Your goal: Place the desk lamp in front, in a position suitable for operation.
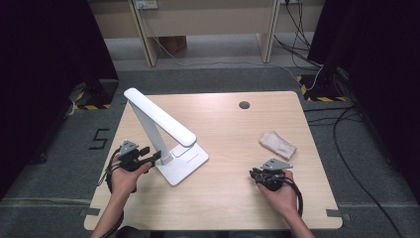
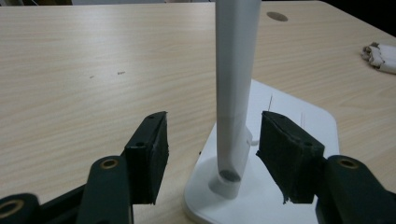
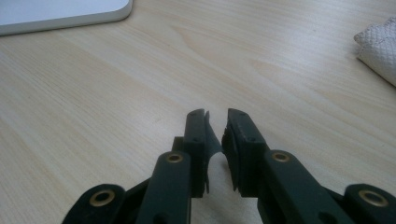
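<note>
A white desk lamp [image 1: 166, 136] is standing on the left half of the wooden table, its flat rounded-square base [image 2: 285, 186] resting flat. Its slim stem [image 2: 233, 93] is rising tilted from the base's corner, and the long head is sloping down over the base.

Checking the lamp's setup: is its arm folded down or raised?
Raised: the lamp post stands up from its base, head angled outward above the table.
</note>
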Motion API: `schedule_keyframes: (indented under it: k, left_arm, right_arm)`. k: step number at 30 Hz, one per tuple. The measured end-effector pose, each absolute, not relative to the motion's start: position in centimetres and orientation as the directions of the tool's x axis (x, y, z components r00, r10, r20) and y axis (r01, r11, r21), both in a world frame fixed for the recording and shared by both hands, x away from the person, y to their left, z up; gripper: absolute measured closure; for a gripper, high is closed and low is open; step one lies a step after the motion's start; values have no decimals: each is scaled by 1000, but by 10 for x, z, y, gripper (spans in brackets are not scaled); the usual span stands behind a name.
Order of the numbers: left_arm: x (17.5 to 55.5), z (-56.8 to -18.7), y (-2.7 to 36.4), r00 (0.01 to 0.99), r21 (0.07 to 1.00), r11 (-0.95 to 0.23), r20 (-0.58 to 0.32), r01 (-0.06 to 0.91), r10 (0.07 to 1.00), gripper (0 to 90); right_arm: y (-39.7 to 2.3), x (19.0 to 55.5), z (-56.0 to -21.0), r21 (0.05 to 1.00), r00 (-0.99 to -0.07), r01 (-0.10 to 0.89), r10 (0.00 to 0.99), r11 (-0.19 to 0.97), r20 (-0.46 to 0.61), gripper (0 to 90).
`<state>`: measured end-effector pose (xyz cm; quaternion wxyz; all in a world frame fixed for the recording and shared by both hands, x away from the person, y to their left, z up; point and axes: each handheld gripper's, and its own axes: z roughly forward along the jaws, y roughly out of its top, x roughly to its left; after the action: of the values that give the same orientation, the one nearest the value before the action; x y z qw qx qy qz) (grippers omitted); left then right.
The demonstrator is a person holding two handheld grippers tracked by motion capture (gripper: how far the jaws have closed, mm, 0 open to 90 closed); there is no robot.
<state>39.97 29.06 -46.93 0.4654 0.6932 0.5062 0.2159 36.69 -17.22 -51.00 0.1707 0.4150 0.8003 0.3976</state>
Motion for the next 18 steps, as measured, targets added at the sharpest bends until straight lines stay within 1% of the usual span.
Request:
schedule_keyframes:
  k: [3,5,10,13,15,18]
  left_arm:
    - [403,-466,290,395,870,-58,-162,490,904,451]
    - [407,-462,286,420,877,-73,-153,476,894,483]
    - [407,-459,275,446,885,-100,-129,455,886,607]
    - [404,-458,271,432,884,-124,-94,450,897,628]
    - [403,-458,269,428,884,-115,-103,453,898,631]
    - [394,-456,258,455,879,-130,-107,459,884,636]
  right_arm:
    - [-172,366,-510,776,-597,531,801,341,56,786]
    - [-171,366,-510,776,-599,528,799,345,53,784]
    - [-170,366,-510,777,-602,526,796,346,54,783]
    - [-169,365,-510,775,-606,526,794,350,53,780]
    - [-169,365,-510,774,-607,526,793,352,51,779]
    - [-166,366,-510,772,-614,527,787,355,57,775]
